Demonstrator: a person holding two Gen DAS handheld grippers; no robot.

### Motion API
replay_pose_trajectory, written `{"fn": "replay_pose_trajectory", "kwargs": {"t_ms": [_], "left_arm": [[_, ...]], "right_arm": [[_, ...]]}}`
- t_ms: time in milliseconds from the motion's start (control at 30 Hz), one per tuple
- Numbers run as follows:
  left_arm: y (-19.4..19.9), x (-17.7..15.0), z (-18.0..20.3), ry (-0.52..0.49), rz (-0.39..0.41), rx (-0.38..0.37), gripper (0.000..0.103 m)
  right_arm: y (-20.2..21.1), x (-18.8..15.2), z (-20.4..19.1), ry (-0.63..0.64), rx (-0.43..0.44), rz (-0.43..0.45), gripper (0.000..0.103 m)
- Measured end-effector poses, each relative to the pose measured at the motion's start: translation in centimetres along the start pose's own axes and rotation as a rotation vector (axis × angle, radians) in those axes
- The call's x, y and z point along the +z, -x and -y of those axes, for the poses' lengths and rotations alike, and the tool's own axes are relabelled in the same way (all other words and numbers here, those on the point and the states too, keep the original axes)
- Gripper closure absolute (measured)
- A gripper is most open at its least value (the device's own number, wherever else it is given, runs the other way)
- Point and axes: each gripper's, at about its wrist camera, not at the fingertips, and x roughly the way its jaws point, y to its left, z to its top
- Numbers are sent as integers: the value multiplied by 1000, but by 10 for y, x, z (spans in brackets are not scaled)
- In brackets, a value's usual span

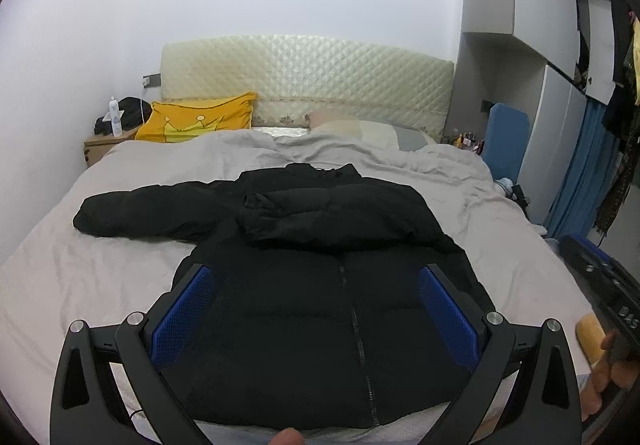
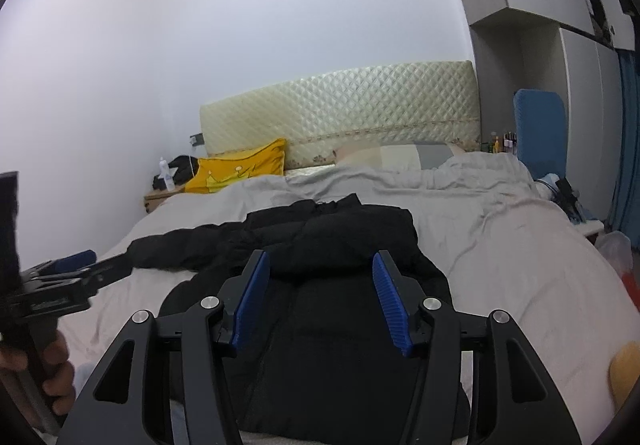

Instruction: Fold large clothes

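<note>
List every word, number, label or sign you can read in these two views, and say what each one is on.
"B4S", or something close; partly cut off: white characters on the right hand-held gripper body at the edge of the left wrist view.
White bottle on the nightstand: label too small to read.
Yellow pillow: a crown drawing only, no words.
Small bottles beside the headboard: too small to read.
Black jacket: no text visible.

I was looking into a home bedroom. A bed [image 1: 100, 265] with a rumpled pale grey cover filled most of the room, backed by a quilted cream headboard [image 1: 308, 77] against a white wall. A yellow pillow [image 1: 196, 119] lay at its head, beside a small wooden nightstand [image 1: 102, 145]. Clothes [image 1: 624, 85] hung by white wardrobe cabinets [image 1: 556, 25], and a blue curtain [image 1: 576, 173] showed below.
</note>
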Motion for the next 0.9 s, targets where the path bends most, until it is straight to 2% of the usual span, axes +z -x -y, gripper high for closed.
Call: {"fn": "replay_pose_trajectory", "kwargs": {"t_ms": [100, 233, 300, 367, 533, 600, 700, 900], "left_arm": [[-6, -1, -3, 11, -11, -12, 0], [-10, -1, -10, 27, 2, -33, 0], [-16, -1, -14, 22, -1, -22, 0], [-24, 1, -22, 22, -8, -4, 0], [-41, 16, -61, 83, 4, -15, 0], [-48, 25, -78, 91, 10, -10, 0], [-63, 41, -108, 90, -1, -5, 0], [-107, 70, -180, 107, -45, 48, 0]], "right_arm": [[6, -3, 1, -1, -1, 25, 39], [5, -10, 1, 16, -11, 43, 36], [3, -16, 4, 11, -23, 50, 24], [2, -22, 9, 4, -26, 51, 24], [-4, -39, 22, -4, -49, 44, 13], [-6, -44, 26, -4, -52, 42, 4], [-9, -50, 31, -13, -45, 36, 1], [-18, -58, 38, -46, -63, 26, 0]]}}
